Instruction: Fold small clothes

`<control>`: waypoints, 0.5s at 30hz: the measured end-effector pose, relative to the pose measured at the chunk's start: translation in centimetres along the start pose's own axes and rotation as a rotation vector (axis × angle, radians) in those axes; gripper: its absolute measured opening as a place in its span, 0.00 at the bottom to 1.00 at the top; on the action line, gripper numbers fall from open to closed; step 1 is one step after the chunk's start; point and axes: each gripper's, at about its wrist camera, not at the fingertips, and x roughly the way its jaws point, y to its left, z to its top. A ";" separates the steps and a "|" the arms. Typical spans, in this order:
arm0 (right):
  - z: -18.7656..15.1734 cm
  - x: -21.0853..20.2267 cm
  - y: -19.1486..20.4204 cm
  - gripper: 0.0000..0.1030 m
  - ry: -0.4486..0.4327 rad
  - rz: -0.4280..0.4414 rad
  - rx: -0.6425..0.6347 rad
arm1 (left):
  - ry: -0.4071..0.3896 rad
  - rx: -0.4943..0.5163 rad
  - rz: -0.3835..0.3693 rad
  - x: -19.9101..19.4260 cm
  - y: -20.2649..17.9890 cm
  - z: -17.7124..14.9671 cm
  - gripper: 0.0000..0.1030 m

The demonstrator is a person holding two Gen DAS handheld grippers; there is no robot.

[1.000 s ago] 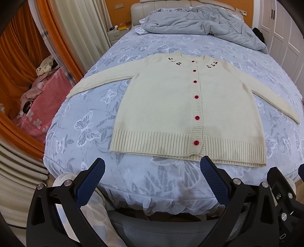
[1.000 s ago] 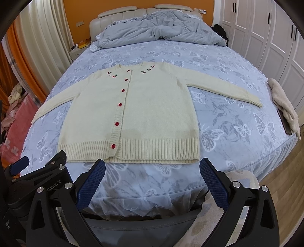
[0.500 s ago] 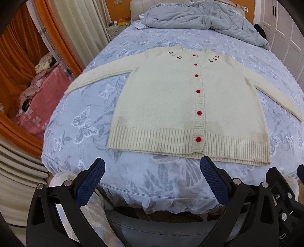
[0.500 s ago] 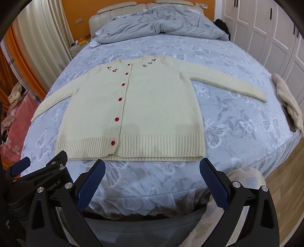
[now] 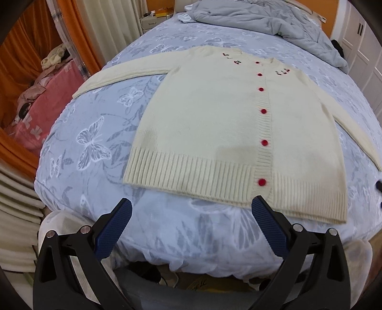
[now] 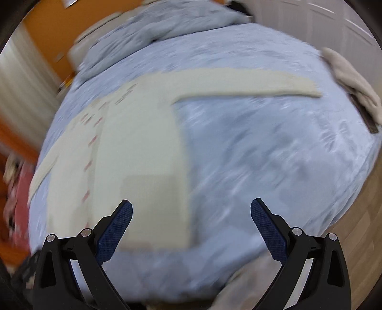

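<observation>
Left wrist view: a cream cardigan (image 5: 214,124) is lying flat, front up, on the bed (image 5: 95,147), filling the centre and right of the frame. 6 red buttons (image 5: 263,142) are running down its placket, and its sleeves are spreading toward the upper left and right edge. A grey duvet (image 5: 262,21) is lying bunched at the top of the frame. The left hand-held gripper (image 5: 191,214) is hovering at lower centre, just short of the ribbed hem, its blue pads (image 5: 114,233) standing wide apart and holding nothing.

Right wrist view (motion-blurred): the cardigan (image 6: 133,152) is occupying the left half, 1 sleeve reaching to the upper right. A beige cloth (image 6: 353,81) is lying at the right edge of the bed (image 6: 262,147). The right hand-held gripper (image 6: 191,214) is hovering over the hem corner, fingers spread, empty.
</observation>
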 end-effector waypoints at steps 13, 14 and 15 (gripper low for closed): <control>16.1 15.3 -22.2 0.76 -0.046 -0.007 0.613 | 0.031 -0.074 -0.006 6.1 -0.2 3.7 0.95; 16.3 16.0 -22.7 0.73 -0.044 -0.004 0.650 | 0.035 -0.076 -0.008 6.6 -0.3 3.9 0.95; 16.5 16.2 -22.9 0.67 -0.082 -0.010 0.679 | 0.038 -0.077 -0.006 7.0 -0.3 4.1 0.95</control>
